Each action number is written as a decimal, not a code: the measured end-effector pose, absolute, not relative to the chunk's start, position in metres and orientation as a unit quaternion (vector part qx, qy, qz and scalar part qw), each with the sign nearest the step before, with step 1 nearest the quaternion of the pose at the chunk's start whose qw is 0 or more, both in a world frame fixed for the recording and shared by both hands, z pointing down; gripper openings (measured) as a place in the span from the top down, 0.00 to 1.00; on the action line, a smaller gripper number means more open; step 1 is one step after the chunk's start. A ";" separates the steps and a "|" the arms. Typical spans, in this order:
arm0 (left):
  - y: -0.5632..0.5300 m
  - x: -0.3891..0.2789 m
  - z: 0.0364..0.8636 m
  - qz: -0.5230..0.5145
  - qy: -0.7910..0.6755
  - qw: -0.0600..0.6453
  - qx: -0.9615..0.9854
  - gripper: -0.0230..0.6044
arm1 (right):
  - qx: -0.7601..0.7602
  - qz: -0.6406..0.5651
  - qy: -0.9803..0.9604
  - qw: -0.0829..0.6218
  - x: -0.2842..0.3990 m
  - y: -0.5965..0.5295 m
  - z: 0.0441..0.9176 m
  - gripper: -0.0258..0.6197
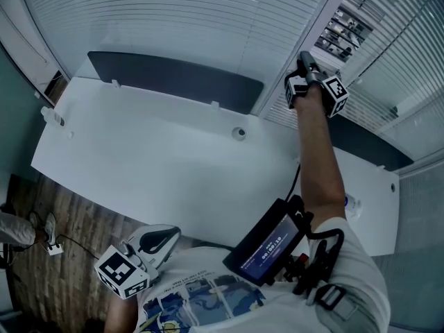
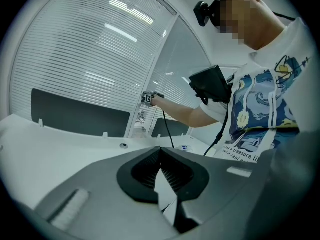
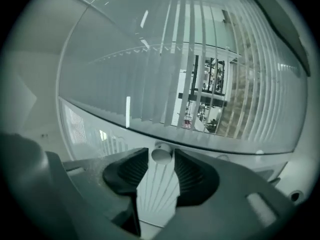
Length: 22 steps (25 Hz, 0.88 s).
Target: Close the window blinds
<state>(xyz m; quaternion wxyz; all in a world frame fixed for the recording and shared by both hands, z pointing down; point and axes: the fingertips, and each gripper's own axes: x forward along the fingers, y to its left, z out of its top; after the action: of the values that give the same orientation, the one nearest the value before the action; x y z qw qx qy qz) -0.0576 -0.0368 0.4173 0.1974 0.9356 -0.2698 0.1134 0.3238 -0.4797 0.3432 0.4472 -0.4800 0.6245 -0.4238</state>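
Observation:
White slatted blinds [image 1: 173, 19] cover the glass wall behind the desk. In the right gripper view the slats [image 3: 200, 84] stand partly turned, and a room shows through the gaps. My right gripper [image 1: 305, 60] is raised at arm's length to the white window post [image 1: 316, 19]. Its jaws [image 3: 161, 152] stand open, with a small round white knob [image 3: 161, 155] between the tips; the pads do not visibly press on it. My left gripper [image 1: 172, 233] hangs low by my body, shut [image 2: 160, 150] and holding nothing. The raised right gripper [image 2: 150, 99] is also seen from there.
A long white desk [image 1: 159, 165] lies between me and the blinds, with a dark divider panel [image 1: 173, 75] along its back and a cable hole [image 1: 238, 133]. A small bottle [image 1: 352, 205] stands at its right. A screen device [image 1: 267, 245] hangs on my chest.

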 end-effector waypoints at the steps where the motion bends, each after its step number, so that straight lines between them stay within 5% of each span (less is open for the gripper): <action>1: -0.037 -0.058 0.418 0.113 -0.270 0.198 0.935 0.96 | -0.478 -0.427 0.623 0.449 0.323 -0.480 0.343 0.72; 6: -0.036 -0.057 0.418 0.112 -0.271 0.198 0.935 0.96 | -0.509 -0.410 0.633 0.416 0.323 -0.479 0.343 0.76; 22: -0.037 -0.058 0.418 0.109 -0.273 0.197 0.935 0.96 | -0.704 -0.218 0.672 0.071 0.314 -0.475 0.331 0.76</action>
<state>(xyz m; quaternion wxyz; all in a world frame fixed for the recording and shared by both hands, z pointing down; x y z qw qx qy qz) -0.0576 -0.0372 0.4175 0.1967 0.9354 -0.2729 0.1088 0.3138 -0.4751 0.3309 0.0707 -0.7043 0.6721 -0.2175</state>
